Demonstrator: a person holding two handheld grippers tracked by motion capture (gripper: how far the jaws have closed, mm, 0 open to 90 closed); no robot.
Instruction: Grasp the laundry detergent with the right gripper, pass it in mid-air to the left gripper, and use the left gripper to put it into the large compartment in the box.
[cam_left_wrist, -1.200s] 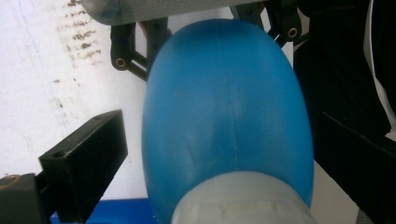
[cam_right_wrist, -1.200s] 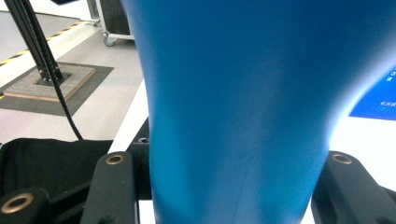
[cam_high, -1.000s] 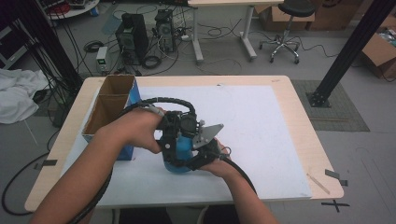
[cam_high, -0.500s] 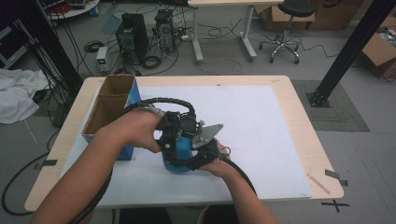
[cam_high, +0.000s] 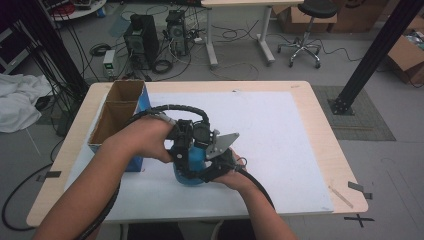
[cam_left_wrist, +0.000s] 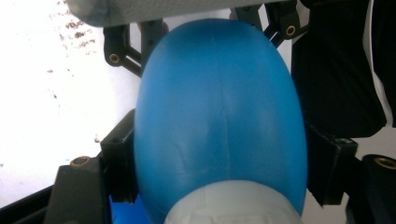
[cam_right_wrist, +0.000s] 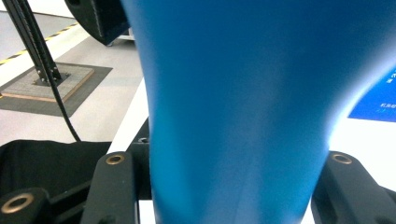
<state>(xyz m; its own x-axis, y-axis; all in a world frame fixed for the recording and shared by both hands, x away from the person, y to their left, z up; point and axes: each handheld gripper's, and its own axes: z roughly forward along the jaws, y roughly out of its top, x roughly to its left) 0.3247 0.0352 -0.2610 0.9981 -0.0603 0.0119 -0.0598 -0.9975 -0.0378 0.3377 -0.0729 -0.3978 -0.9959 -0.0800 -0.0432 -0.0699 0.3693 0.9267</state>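
A blue rounded bottle (cam_high: 192, 167) stands on the white mat between both hands. Its egg-shaped body (cam_left_wrist: 219, 121) ends in a pale cap (cam_left_wrist: 229, 205) close to the camera in the left gripper view. My left gripper (cam_high: 182, 150) comes from the left; its jaws have just been closing, and both black pads (cam_left_wrist: 119, 163) now press on the bottle's sides. My right gripper (cam_high: 215, 167) is shut on the bottle's narrower part (cam_right_wrist: 243, 93), one jaw on each side. The right gripper's jaws also reach around the bottle's far end (cam_left_wrist: 201, 32).
An open cardboard box with blue sides (cam_high: 117, 117) stands at the table's left, just behind my left hand. The white mat (cam_high: 280, 135) covers most of the wooden table (cam_high: 327, 145). Cables trail from both grippers toward the near edge.
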